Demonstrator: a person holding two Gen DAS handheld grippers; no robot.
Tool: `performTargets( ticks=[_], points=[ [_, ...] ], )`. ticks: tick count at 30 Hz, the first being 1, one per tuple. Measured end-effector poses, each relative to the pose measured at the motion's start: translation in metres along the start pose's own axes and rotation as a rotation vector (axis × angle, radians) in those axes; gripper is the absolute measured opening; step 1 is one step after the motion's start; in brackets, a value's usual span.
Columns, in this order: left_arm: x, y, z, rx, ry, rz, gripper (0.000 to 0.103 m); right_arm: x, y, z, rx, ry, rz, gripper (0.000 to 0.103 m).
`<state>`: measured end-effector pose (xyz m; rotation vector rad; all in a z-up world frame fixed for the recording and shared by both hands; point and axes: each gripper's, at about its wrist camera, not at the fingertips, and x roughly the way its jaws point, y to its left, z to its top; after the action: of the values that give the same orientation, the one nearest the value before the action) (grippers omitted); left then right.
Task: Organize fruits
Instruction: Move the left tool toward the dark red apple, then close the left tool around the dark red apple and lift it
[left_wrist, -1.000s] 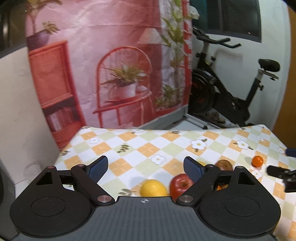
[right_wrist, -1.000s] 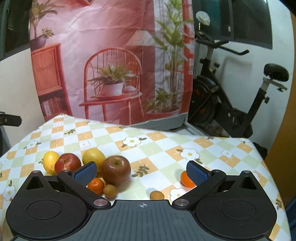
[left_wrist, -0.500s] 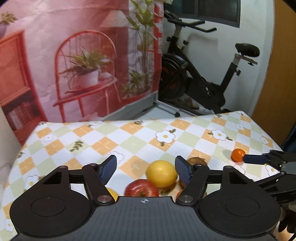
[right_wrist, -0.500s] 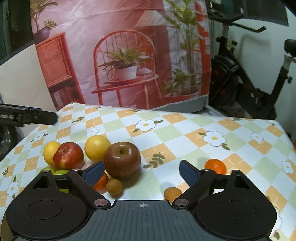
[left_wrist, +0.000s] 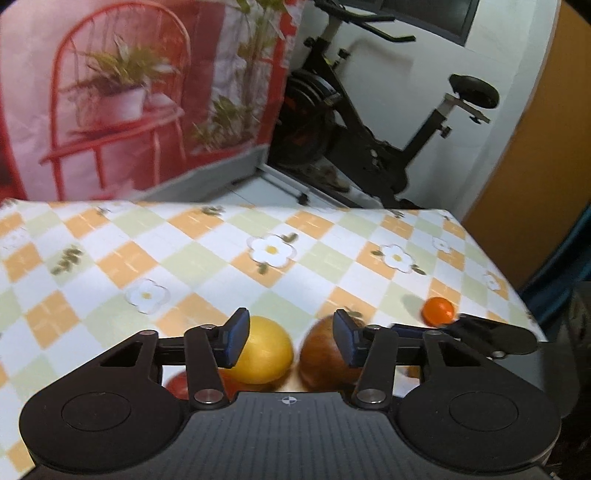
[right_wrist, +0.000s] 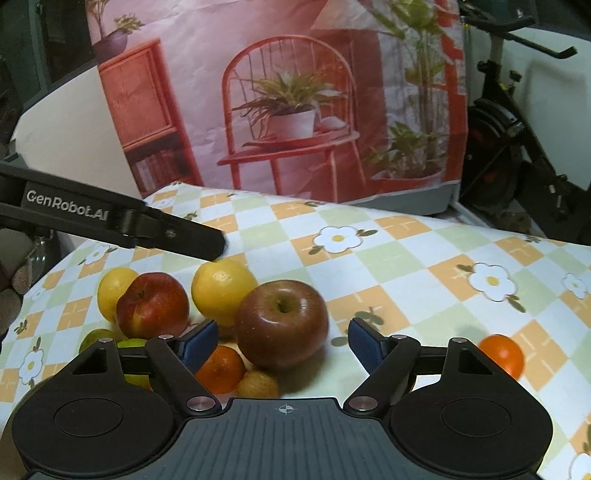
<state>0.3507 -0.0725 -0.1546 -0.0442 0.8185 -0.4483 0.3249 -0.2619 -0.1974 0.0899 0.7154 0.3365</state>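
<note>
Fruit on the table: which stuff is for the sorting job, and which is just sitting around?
For the job: dark red apple, yellow lemon, small orange, red apple.
Just around: exercise bike, picture backdrop, checked tablecloth.

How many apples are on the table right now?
2: a bright red apple left in the pile, and a dark red apple beside it, just ahead of the right gripper. Others may be hidden.

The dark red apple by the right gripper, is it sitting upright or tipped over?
Upright. In the right wrist view the dark apple rests on the tablecloth with its stem dimple facing up, tilted only slightly toward the camera.
</note>
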Motion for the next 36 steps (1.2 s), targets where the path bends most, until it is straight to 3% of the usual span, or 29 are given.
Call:
performTargets(
  ticks=[16,20,25,36],
  points=[
    [0.041,-0.010,-0.001,-0.014,0.110,-0.101,0.049,0.025,-0.002,-0.003,0.030,0.032,0.037,0.072],
    [0.045,-0.008,-0.001,-0.024,0.131,-0.105,0.042,0.029,-0.005,-0.004,0.054,0.036,0.041,0.072],
    [0.048,-0.006,0.000,-0.036,0.138,-0.121,0.040,0.032,-0.008,-0.005,0.068,0.035,0.031,0.062],
    [0.026,-0.011,-0.001,-0.002,0.112,-0.153,0.039,0.011,-0.002,-0.003,0.080,0.007,0.039,0.061]
  ],
)
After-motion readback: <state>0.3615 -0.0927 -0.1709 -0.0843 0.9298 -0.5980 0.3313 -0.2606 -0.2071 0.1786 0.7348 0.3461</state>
